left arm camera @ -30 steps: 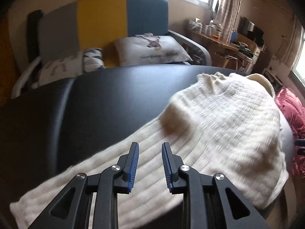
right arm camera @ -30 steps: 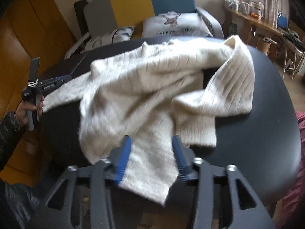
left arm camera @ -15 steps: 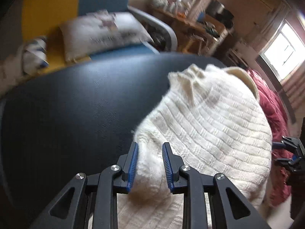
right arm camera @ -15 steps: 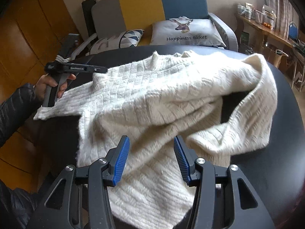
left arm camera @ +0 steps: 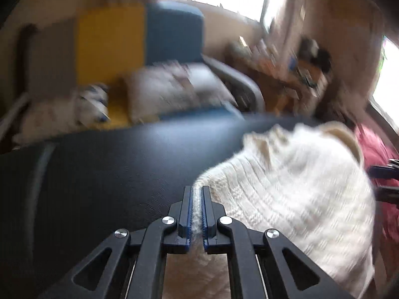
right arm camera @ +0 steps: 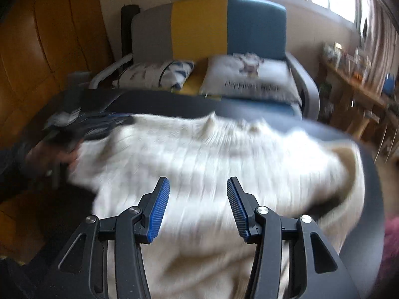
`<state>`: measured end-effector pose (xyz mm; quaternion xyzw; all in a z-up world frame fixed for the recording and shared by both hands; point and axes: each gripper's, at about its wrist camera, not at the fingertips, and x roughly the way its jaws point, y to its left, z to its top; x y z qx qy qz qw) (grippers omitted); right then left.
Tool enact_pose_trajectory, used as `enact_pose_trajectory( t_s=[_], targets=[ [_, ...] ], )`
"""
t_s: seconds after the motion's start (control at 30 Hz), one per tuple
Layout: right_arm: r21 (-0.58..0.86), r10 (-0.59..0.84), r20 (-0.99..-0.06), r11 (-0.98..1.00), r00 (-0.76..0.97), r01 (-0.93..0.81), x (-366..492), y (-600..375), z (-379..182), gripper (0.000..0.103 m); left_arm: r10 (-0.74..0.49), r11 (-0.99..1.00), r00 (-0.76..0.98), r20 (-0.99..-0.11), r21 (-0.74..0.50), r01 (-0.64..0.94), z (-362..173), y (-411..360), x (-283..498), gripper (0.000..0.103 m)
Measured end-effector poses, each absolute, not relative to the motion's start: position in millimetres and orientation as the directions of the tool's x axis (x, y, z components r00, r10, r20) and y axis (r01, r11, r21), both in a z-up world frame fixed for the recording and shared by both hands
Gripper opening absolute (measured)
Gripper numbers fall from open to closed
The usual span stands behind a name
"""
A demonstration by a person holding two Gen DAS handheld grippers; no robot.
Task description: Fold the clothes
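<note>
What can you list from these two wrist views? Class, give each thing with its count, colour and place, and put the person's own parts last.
sweater: one, cream knit, spread over the table
table: one, black, under the sweater
sofa: one, grey, yellow and blue panels, behind the table
cushions: two, a white printed one and a white-and-blue patterned one, on the sofa seat
pink cloth: one, beyond the table's right edge
side shelf: one, wooden, cluttered, by the window; items too blurred to name
left gripper: black with blue pads, closed on a sweater fold
right gripper: black with blue pads, open above the sweater
hand: one, blurred, at the table's left
</note>
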<state>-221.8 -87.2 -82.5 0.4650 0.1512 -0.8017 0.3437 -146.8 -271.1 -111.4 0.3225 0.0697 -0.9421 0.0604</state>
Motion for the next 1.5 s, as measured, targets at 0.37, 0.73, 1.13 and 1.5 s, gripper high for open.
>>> enact_pose_trajectory(
  t_s=[0.37, 0.73, 1.13, 1.5],
  targets=[
    [-0.020, -0.297, -0.886, -0.744, -0.357, 0.668, -300, -175, -129, 0.052, -0.224, -0.963, -0.640, -0.735, 0.066, 0.261, -161, -282, -173, 0.005],
    [0.029, -0.327, -0.864, -0.791, -0.382, 0.611, -304, -168, -137, 0.058, -0.037, -0.893, -0.698, -0.716, -0.290, 0.345, -133, -382, -84, 0.018],
    [0.111, -0.538, -0.806, -0.546, -0.246, 0.831, -190, -216, -86, 0.058, -0.351, -0.643, -0.475, -0.807, -0.161, 0.749, -135, -507, 158, 0.024],
    [0.136, -0.491, -0.846, -0.576, -0.208, 0.806, -167, -232, -103, 0.058, -0.065, -0.458, -0.652, -0.756, -0.558, 0.692, -183, -542, 231, 0.029]
  ],
)
